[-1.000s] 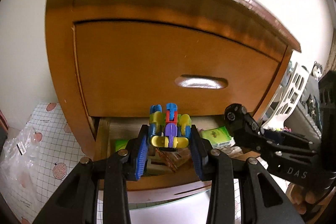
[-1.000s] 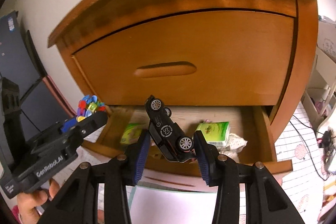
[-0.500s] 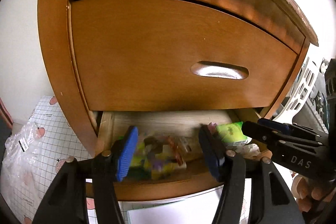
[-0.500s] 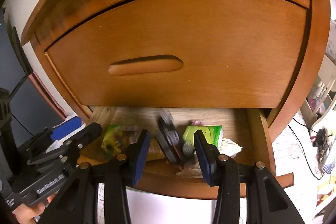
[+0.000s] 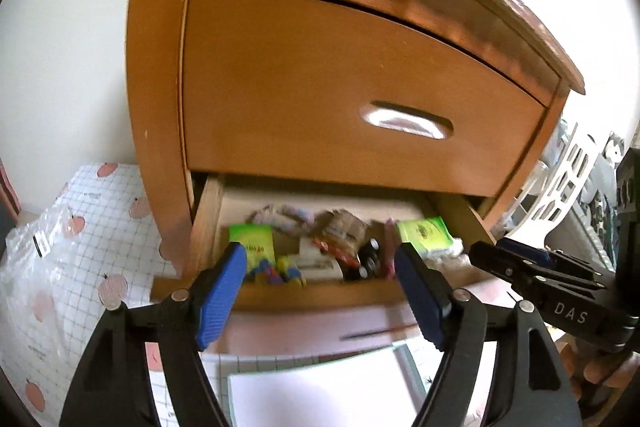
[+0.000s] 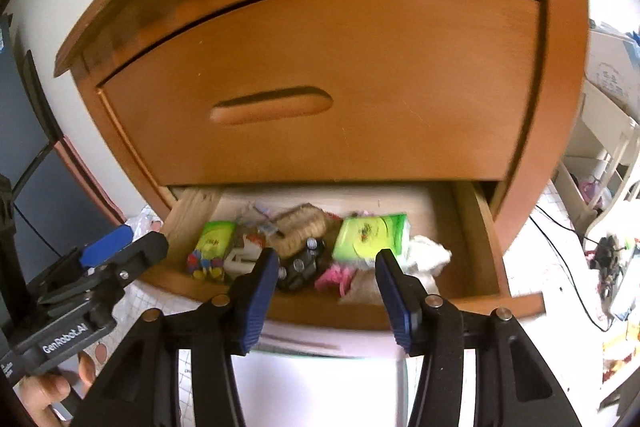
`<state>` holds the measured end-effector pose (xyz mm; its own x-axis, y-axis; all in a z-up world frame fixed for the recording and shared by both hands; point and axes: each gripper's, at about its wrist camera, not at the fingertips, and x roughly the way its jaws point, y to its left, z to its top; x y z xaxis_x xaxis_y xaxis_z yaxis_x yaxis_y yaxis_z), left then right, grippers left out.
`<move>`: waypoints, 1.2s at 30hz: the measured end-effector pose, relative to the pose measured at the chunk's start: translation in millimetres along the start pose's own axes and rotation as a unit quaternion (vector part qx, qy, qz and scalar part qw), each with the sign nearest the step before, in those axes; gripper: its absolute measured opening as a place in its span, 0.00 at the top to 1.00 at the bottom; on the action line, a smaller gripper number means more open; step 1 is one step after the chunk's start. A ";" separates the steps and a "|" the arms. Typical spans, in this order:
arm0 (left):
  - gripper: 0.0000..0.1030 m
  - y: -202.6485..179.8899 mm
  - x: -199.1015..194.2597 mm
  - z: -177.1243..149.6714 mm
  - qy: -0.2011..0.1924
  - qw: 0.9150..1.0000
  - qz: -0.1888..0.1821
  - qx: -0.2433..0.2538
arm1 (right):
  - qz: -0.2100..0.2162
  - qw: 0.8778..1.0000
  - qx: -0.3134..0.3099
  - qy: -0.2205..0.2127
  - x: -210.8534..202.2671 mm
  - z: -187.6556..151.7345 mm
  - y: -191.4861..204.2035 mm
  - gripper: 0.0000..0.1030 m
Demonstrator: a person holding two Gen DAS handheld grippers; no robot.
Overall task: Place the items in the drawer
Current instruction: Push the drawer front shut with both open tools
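Below the closed top drawer [image 5: 340,99], the bottom drawer [image 6: 328,307] of your wooden cabinet [image 6: 560,87] was pulled out and full of small things. You held your left claw [image 5: 320,287] just in front of that drawer; its blue pads [image 5: 220,291] were wide apart and getting wider, with nothing between them. The colourful block toy [image 5: 280,273] lay inside the drawer near its front left side, just beside a green packet [image 5: 252,243]. Your right claw [image 6: 326,297] was at the drawer's front edge too; its jaws were opening and they pressed on nothing. The black toy car [image 6: 302,263] sat in the drawer behind the gap between those pads, a bit blurry. Next to the car was something pink [image 6: 334,275], and behind that a green tissue pack [image 6: 372,235] with a crumpled white tissue [image 6: 426,255] on its right. A woven brown thing [image 6: 300,227] lay further back in the middle.

From the left claw's camera your right claw [image 5: 532,275] showed at the right side, beside the drawer's corner. A white sheet [image 5: 320,395] lay on the floor below the drawer, on a checked mat with peach pictures [image 5: 100,227]
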<state>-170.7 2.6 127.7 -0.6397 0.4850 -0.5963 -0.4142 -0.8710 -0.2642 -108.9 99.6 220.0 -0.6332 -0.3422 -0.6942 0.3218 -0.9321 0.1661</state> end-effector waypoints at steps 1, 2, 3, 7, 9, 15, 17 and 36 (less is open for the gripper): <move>0.25 -2.2 0.0 -3.3 0.001 1.000 0.002 -0.001 | 0.001 1.000 0.002 -0.002 0.5 -4.7 -4.7 0.47; 0.25 -2.1 -2.4 -10.8 0.002 1.000 0.004 -0.001 | 0.001 1.000 0.004 -0.003 -2.0 -10.8 -7.2 0.46; 0.24 -1.5 -3.7 -18.7 0.004 1.000 0.005 -0.004 | -0.001 1.000 0.009 -0.003 -5.3 -17.4 -9.4 0.46; 0.24 7.1 4.5 -39.0 0.026 0.999 0.007 -0.019 | -0.003 1.000 0.021 0.003 -8.6 -39.2 -17.3 0.46; 0.24 8.8 6.8 -45.1 0.041 0.999 0.012 -0.024 | -0.007 1.000 0.024 0.016 -5.4 -48.5 -23.9 0.41; 0.07 13.3 21.0 -52.6 0.048 0.998 0.033 -0.025 | -0.008 0.999 0.028 0.035 12.2 -61.2 -27.8 0.23; 0.07 13.8 25.6 -50.4 0.045 0.998 0.036 -0.024 | -0.010 0.999 0.026 0.038 17.3 -61.4 -28.1 0.19; 0.04 16.8 76.5 -10.6 0.029 0.998 0.054 -0.031 | 0.000 0.999 0.005 0.041 67.3 -31.8 -31.0 0.10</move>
<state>-219.7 24.2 69.6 -0.6394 0.3845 -0.6659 -0.3027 -0.9219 -0.2417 -139.1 109.2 145.9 -0.5730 -0.3324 -0.7491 0.3149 -0.9332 0.1732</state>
